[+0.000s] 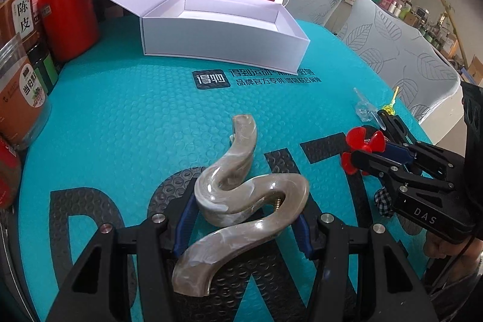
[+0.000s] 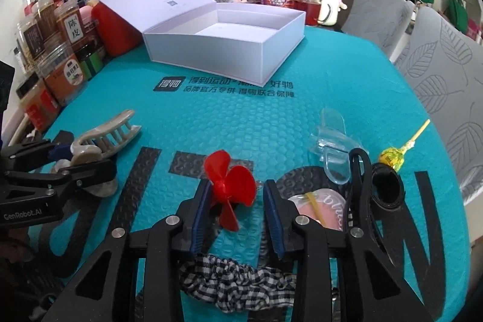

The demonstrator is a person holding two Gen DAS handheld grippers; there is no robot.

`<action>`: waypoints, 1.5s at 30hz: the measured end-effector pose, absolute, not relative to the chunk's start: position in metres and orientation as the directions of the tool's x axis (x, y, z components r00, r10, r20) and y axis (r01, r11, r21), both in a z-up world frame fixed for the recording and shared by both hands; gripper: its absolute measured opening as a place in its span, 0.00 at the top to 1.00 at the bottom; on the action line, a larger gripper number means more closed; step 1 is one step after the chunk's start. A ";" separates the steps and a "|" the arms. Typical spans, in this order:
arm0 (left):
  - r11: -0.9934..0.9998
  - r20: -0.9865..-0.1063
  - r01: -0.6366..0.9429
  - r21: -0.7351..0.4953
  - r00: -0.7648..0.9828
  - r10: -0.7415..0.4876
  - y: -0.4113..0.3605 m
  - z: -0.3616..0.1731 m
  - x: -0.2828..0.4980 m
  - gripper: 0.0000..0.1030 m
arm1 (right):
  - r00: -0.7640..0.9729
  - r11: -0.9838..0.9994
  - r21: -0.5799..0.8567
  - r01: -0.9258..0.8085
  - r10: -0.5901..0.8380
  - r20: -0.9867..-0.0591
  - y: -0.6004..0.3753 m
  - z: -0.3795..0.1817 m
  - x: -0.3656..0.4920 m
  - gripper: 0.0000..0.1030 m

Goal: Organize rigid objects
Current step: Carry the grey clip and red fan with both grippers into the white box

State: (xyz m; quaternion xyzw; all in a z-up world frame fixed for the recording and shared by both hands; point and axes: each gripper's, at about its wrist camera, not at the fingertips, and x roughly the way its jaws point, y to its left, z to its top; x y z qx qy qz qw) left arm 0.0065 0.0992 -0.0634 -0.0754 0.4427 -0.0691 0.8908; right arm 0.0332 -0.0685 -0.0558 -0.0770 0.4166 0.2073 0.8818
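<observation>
The left gripper (image 1: 244, 219) was seen closed partway around a wavy marbled hair claw clip (image 1: 238, 201), its blue pads against the clip's sides, so the clip was judged to be held. The right gripper (image 2: 235, 198) was narrowed about a red propeller (image 2: 232, 186); whether its pads (image 2: 200, 216) were actually pressing on the blades could not be told, since a small gap seemed to show on one side.

Nothing was found inside the open white box (image 2: 223, 56), whose floor looked bare, so the sorting was judged to be at its start, with both pieces yet to be carried over. On the near side of the box, beyond the propeller, a clear plastic clip (image 2: 330, 141), a yellow lollipop (image 2: 392, 157), a black band (image 2: 388, 189) and a pink compact (image 2: 320, 207) were left lying on the teal bubble mat (image 2: 241, 116); a checked scrunchie (image 2: 232, 279) lay nearest the right gripper.

Between the grippers and the box an open stretch of mat was available. To the left of the box, jars (image 2: 65, 26) and a red canister (image 2: 116, 26) were crowded close to its raised lid, and chairs stood past the mat's edge to the right of the box.
</observation>
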 end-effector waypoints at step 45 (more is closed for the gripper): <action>0.986 -0.665 0.081 -0.145 0.730 -0.158 0.098 0.034 0.011 0.47 | 0.623 0.879 0.068 -0.471 0.386 -0.680 -0.064 0.016 0.032 0.67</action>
